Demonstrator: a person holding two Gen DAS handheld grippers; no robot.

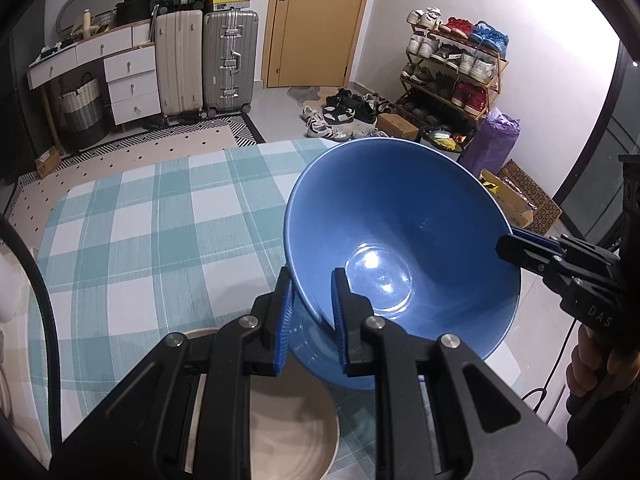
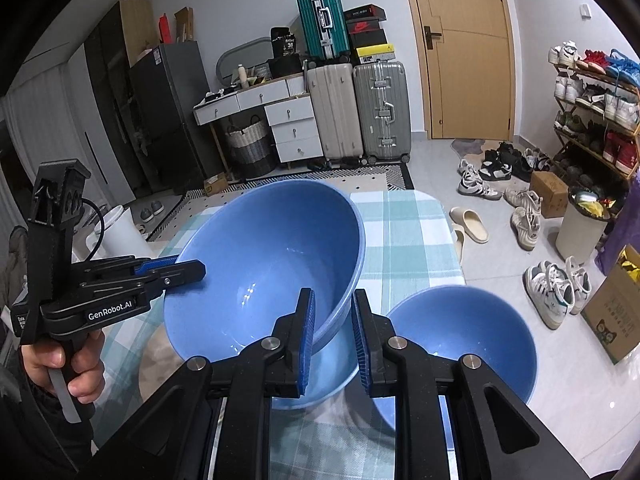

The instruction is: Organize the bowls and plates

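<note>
Item: large blue bowl [image 1: 404, 240], which we carry tilted above the checked tablecloth [image 1: 140, 220], left gripper [image 1: 310, 312] and right gripper [image 2: 334, 332] each pinching opposite rims. Small blue bowl [image 2: 480, 332] just right of the right gripper.

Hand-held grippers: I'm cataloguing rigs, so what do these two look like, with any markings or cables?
Both are black plastic with blue ribbed pads on the fingers and silver pivot bolts. The left hand-held gripper bears white "GenRobot.AI" lettering, a boxy black camera mount on top and a black cable. The right hand-held gripper shows pale letters "DAS"; a black cable hangs below it. Sleeves look dark.
</note>
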